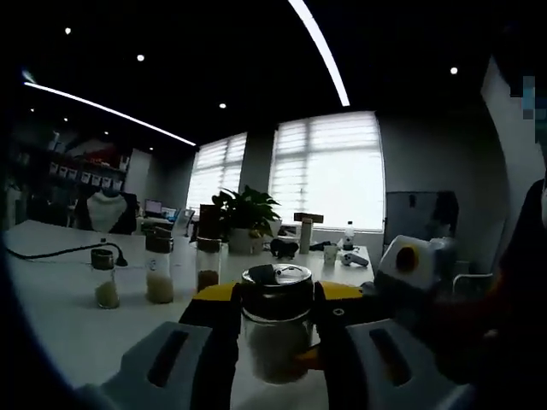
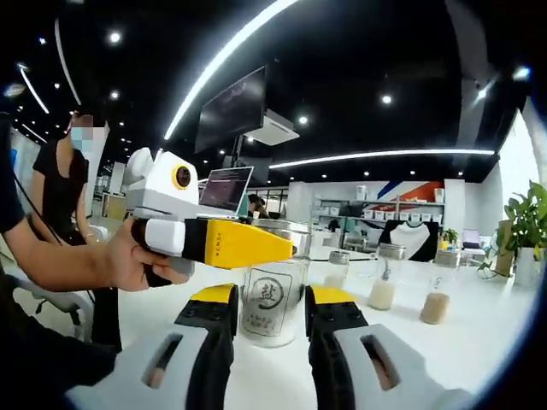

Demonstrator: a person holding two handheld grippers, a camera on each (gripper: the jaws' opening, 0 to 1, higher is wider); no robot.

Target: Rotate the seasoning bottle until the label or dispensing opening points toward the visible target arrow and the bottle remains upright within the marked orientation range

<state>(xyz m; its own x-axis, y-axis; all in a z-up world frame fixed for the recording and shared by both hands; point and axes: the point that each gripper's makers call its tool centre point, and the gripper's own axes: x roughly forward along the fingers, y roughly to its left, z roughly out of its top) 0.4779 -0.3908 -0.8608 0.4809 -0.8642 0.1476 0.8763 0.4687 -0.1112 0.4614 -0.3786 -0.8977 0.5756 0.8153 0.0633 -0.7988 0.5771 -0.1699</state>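
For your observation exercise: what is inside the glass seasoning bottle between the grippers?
The seasoning bottle holds a pale, grainy fill in its lower part, clear glass above, under a dark lid. The label and both grippers' fingers cover part of the contents.

A white counter (image 1: 60, 290) carries a glass seasoning bottle (image 1: 275, 329) standing upright; three smaller jars (image 1: 159, 266) stand in a row behind it; a black cable (image 1: 51, 250) trails across; a potted plant (image 1: 246, 218) and, perhaps, small clutter sit farther back.
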